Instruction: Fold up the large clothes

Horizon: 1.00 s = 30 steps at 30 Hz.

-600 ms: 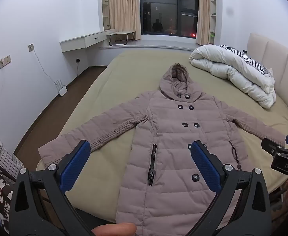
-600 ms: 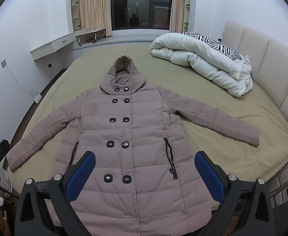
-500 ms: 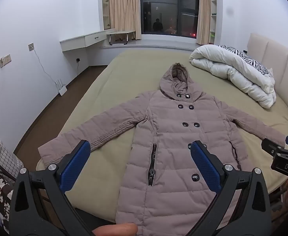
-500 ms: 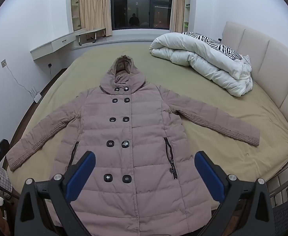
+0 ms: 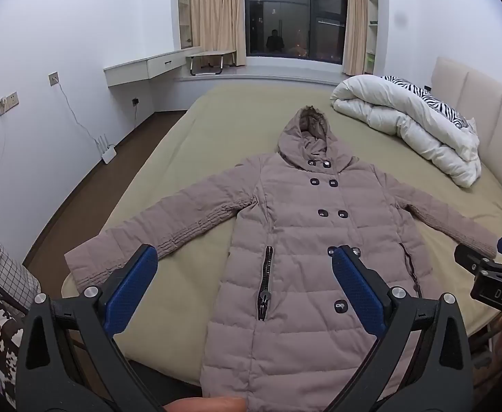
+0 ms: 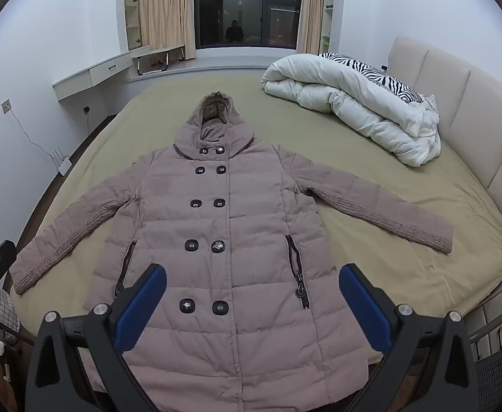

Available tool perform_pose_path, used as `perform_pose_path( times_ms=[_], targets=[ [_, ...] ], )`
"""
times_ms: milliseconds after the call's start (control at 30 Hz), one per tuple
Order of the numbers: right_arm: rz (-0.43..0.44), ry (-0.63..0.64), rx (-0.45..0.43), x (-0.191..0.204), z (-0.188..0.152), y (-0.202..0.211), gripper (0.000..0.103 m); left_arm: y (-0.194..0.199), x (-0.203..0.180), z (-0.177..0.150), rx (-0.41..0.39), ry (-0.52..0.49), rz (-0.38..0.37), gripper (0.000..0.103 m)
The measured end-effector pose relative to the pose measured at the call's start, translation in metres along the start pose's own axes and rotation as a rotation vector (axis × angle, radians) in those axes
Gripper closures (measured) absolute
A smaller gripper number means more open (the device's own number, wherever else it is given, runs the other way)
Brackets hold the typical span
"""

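Observation:
A long mauve hooded down coat (image 5: 306, 240) (image 6: 223, 226) lies flat and face up on the olive bed (image 5: 189, 158) (image 6: 371, 178), both sleeves spread out sideways, hood pointing to the window. My left gripper (image 5: 244, 261) hovers above the coat's lower left part, jaws wide open, nothing between its blue pads. My right gripper (image 6: 251, 278) hangs over the lower hem area, also open and holding nothing. The right gripper's tip (image 5: 491, 271) shows at the right edge of the left wrist view.
A rolled white duvet (image 6: 354, 96) with a zebra-print pillow (image 6: 381, 72) lies at the bed's far right by the padded headboard (image 6: 457, 86). A checked basket (image 5: 0, 271) stands at the bed's left corner. A wall shelf (image 5: 148, 65) and a router (image 5: 106, 151) are by the left wall.

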State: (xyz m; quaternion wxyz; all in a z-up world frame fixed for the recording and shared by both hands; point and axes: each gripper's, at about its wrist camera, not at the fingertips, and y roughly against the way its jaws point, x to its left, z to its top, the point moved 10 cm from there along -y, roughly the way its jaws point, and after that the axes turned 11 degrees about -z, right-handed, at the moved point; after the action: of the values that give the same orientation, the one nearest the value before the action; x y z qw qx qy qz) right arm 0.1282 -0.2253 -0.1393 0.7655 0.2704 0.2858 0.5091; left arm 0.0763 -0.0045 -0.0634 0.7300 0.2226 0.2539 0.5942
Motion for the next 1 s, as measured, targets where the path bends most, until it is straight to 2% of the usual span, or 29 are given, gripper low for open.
perform_pose_path(
  times_ms=[300, 400, 500, 1000],
  targets=[
    [-0.002, 0.002, 0.002, 0.0, -0.001, 0.0, 0.0, 0.0, 0.001, -0.001, 0.003, 0.003, -0.003, 0.0],
    [-0.002, 0.004, 0.005, 0.003, 0.005, 0.001, 0.0, -0.009, 0.005, -0.012, 0.008, 0.007, -0.003, 0.0],
    [-0.002, 0.006, 0.006, 0.0, -0.008, -0.001, 0.0, -0.01, 0.005, -0.014, 0.01, 0.011, -0.004, 0.0],
    [-0.004, 0.008, 0.009, 0.0, -0.007, -0.003, 0.0, -0.013, 0.008, -0.019, 0.022, 0.022, -0.003, 0.0]
  ],
)
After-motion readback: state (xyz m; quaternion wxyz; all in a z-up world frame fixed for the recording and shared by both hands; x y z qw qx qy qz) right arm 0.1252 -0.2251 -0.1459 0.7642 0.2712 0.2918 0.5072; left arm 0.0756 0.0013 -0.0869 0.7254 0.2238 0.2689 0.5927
